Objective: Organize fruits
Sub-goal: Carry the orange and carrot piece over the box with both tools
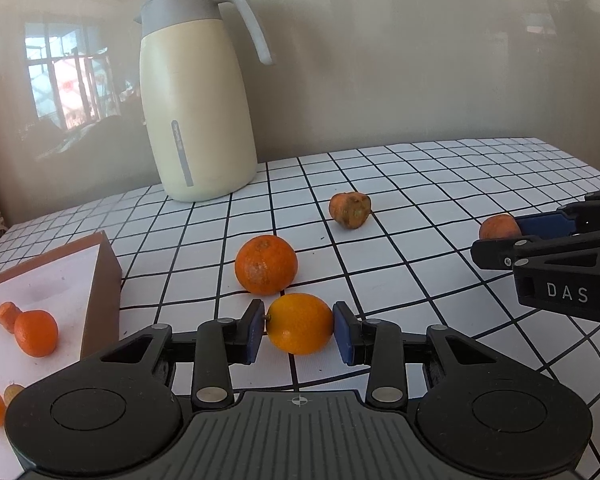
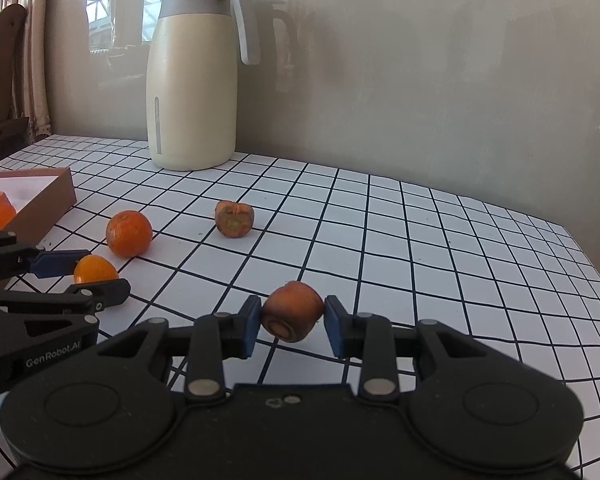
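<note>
My left gripper is shut on a small yellow-orange citrus fruit, which also shows in the right wrist view. My right gripper is shut on a brownish carrot stub, seen at the right of the left wrist view. A larger orange lies on the checked tablecloth just beyond the left gripper. Another carrot stub lies farther back. A brown box with a white lining at the left holds several orange fruits and pieces.
A cream thermos jug with a grey lid stands at the back by the wall. The table's right edge curves away at the right. A wooden chair and curtain stand at the far left.
</note>
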`<state>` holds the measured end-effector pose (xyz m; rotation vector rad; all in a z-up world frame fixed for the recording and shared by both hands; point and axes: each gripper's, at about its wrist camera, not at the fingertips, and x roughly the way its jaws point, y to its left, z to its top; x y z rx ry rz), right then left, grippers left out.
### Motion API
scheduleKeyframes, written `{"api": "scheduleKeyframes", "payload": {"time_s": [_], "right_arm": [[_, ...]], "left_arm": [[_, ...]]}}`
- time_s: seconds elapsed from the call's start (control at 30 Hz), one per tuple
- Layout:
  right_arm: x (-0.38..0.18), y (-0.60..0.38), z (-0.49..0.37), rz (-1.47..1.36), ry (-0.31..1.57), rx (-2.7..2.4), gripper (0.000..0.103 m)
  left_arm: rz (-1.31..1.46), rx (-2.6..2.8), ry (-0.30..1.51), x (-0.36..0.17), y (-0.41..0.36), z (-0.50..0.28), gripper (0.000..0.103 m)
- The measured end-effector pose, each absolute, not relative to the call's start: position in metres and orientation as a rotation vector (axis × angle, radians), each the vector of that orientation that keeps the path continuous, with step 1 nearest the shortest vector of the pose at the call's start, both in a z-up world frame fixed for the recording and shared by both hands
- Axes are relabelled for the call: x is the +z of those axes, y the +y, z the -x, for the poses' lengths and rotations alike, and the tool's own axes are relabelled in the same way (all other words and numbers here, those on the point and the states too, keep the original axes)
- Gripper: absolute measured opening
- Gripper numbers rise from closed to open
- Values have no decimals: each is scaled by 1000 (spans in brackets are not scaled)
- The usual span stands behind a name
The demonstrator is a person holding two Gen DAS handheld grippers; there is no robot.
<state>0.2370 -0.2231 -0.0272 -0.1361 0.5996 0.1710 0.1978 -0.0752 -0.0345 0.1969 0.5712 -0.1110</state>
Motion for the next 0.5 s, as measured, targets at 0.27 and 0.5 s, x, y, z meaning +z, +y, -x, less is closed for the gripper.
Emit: {"api": "scheduleKeyframes", "payload": {"time_s": [0.27,0.5], "right_arm": [[-17,-223,-230,133,573,172,26],[-1,-222,-212,134,545,173,26]], "left_arm": [[-190,-127,547,-25,-74,-188,37],[-160,-127,499,-3,-65,-163,37]]}}
